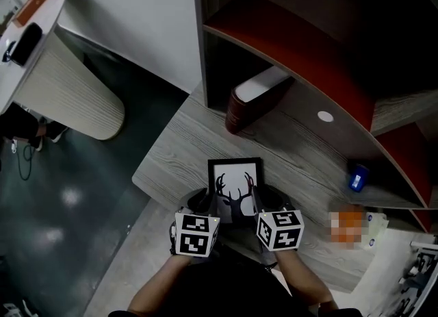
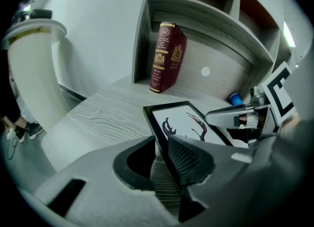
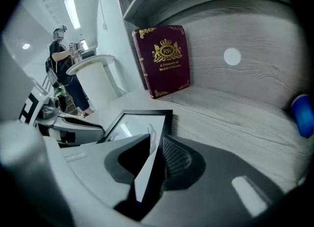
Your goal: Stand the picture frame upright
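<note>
Picture frame (image 1: 235,187) lies dead ahead — near edge slack inside the left gripper (image 2: 161,152) and right gripper (image 3: 156,155) (both parted, neither pinching).

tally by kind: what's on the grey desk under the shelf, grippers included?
picture frame: 1
maroon book: 1
small blue object: 1
grippers: 2 (left gripper, right gripper)
Total: 5

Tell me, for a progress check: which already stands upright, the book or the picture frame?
The maroon book, leaning against the shelf; the black picture frame faces upward.
</note>
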A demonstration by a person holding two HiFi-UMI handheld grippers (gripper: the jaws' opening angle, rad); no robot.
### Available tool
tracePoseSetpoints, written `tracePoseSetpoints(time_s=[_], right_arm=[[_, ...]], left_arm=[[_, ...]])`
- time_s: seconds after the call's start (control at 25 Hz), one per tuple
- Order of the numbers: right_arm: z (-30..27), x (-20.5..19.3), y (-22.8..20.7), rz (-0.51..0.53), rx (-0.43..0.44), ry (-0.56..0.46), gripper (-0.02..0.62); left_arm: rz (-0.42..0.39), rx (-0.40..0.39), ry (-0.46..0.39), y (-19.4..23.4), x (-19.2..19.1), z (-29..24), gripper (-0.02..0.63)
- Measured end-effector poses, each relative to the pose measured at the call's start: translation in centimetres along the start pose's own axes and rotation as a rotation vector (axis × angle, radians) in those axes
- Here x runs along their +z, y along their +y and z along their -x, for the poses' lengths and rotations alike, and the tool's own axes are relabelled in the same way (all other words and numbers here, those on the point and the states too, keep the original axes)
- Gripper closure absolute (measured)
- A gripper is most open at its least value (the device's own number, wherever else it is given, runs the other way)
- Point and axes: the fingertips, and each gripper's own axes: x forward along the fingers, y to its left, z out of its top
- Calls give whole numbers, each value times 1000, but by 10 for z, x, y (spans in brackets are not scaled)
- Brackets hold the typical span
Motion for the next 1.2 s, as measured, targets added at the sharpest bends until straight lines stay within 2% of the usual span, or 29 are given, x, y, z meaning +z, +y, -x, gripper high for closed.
tracePoseSetpoints(time_s=[0.36,0.64,1.04,1.2], right_arm=[[-1,8,-4,18,-34,-27,487],[-12,-6,-3,6,2,47,448],[-14,-8,-2,-15,3,45,445],[-14,-9,-2,-23,1,44,442]], left_arm=[[37,-32,21,-3,0,-4,488],[63,-50,60,-9,-8,-9,454],[73,-63,70,-12,-10,-11,429],[68,-37,71,-12,-10,-12,434]])
